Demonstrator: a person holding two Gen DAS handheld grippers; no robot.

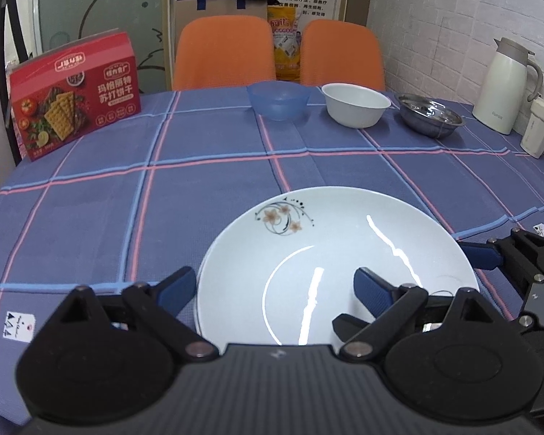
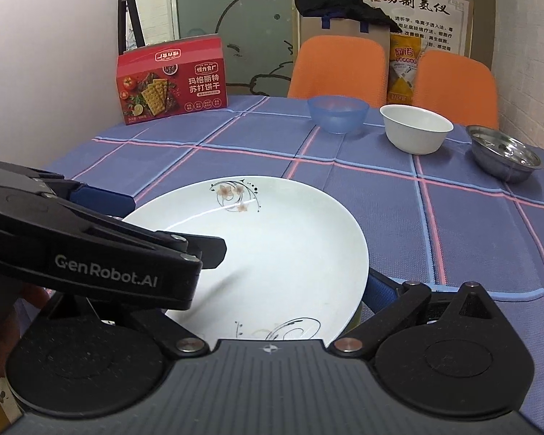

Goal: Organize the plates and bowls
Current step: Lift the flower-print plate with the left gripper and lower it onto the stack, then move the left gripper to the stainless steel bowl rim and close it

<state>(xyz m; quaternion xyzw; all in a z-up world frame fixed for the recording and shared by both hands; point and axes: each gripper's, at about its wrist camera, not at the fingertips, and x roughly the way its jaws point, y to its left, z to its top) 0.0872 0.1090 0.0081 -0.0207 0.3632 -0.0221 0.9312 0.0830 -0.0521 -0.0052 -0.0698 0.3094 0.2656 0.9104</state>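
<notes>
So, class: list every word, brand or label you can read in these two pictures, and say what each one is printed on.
"GenRobot.AI": side of the left gripper.
"玛格丽特 苏打饼干": front of the red cracker box.
"supor", faint: white jug.
"氢仪", large heading characters: wall poster; its small print is too small to read.
Yellow bag: blurred.

A glossy white ceramic-looking plate [image 1: 344,253] with a printed flower motif reflects bright streaks of light. It lies on a matt, woven checked tablecloth [image 1: 127,188]. Behind stand a translucent blue plastic bowl [image 1: 277,99], a smooth white bowl [image 1: 355,104] and a shiny metal bowl [image 1: 429,114]. The grippers' black plastic bodies look matt.
</notes>
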